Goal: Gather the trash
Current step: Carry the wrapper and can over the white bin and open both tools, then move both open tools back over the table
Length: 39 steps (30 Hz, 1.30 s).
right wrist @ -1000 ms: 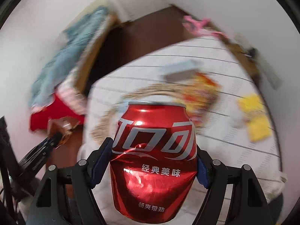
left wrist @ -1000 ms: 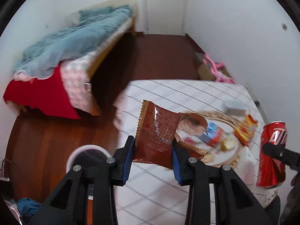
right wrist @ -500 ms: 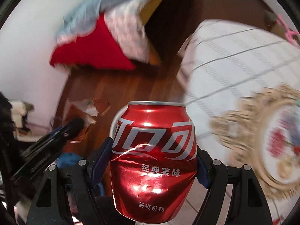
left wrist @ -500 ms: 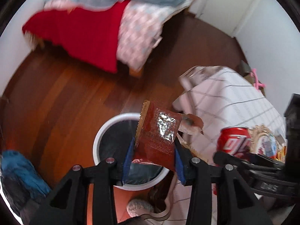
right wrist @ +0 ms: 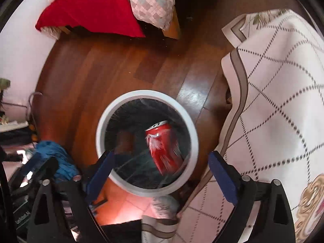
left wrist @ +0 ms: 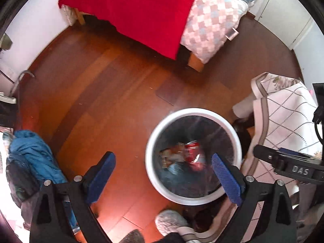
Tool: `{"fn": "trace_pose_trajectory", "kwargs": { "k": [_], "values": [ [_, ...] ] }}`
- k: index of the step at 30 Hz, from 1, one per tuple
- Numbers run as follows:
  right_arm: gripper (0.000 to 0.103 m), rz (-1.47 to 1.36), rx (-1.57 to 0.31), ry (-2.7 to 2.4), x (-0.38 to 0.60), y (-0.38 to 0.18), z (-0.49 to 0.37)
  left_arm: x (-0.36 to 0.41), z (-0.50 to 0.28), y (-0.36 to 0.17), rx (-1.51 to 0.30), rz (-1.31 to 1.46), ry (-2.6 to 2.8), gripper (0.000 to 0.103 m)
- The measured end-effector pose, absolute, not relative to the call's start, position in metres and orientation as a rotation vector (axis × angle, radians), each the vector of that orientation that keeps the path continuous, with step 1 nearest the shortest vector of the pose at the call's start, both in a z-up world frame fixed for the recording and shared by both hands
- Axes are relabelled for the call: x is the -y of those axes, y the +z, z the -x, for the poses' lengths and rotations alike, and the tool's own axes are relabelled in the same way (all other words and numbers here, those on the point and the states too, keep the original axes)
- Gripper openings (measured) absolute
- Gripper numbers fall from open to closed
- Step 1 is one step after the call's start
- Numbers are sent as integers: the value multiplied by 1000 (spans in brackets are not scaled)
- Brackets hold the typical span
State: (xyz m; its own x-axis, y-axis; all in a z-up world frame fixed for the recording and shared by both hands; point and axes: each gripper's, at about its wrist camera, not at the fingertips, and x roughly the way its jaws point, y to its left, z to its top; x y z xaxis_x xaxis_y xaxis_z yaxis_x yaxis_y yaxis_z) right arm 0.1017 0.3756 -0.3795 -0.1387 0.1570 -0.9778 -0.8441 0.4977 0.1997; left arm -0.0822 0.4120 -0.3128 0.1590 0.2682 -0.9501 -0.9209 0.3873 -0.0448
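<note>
A round white-rimmed bin (left wrist: 154, 135) with a dark liner stands on the wooden floor, also in the right wrist view (right wrist: 101, 121). The red soda can (right wrist: 164, 147) is blurred inside the bin's mouth, below my right gripper. In the left wrist view the can (left wrist: 193, 156) lies in the bin beside the brown snack wrapper (left wrist: 171, 156). My left gripper (left wrist: 164, 176) is open and empty above the bin's left side. My right gripper (right wrist: 160, 172) is open and empty above the bin, and shows at the right of the left wrist view (left wrist: 283, 162).
The table with its white checked cloth (right wrist: 273, 101) stands right of the bin. A bed with a red and checked cover (left wrist: 162, 14) lies beyond. A blue cloth heap (left wrist: 34, 156) sits on the left. A grey slipper (left wrist: 172, 222) is near the bin.
Both grippers have opened over the bin. The wrapper has dropped from the left gripper and the can from the right, both into the bin.
</note>
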Motion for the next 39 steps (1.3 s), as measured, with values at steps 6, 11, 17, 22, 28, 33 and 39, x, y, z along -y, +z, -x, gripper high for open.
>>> {"fn": "trace_pose_trajectory", "kwargs": {
  "k": [6,11,17,22,28,33,39],
  "values": [
    [103,724,-1387,964,-364,-364,-94,-399,91,-297,-1076,733,1037,97],
    [103,770,-1334,963,-335,-349,-76,-382,89,-280,-1074,685,1049,97],
    [103,743,-1300,988,-303,-321,-62,-357,92,-251,-1042,660,1046,97],
    [103,680,-1244,1018,-279,-276,-55,-331,100,-219,-998,644,1038,97],
    [103,559,-1188,1063,-239,-215,-44,-292,106,-174,-938,598,1023,97],
    [103,411,-1168,1118,-194,-168,-44,-259,106,-129,-873,537,1065,97],
    [103,224,-1162,1128,-105,-123,-70,-218,78,-102,-770,487,1024,97]
  ]
}}
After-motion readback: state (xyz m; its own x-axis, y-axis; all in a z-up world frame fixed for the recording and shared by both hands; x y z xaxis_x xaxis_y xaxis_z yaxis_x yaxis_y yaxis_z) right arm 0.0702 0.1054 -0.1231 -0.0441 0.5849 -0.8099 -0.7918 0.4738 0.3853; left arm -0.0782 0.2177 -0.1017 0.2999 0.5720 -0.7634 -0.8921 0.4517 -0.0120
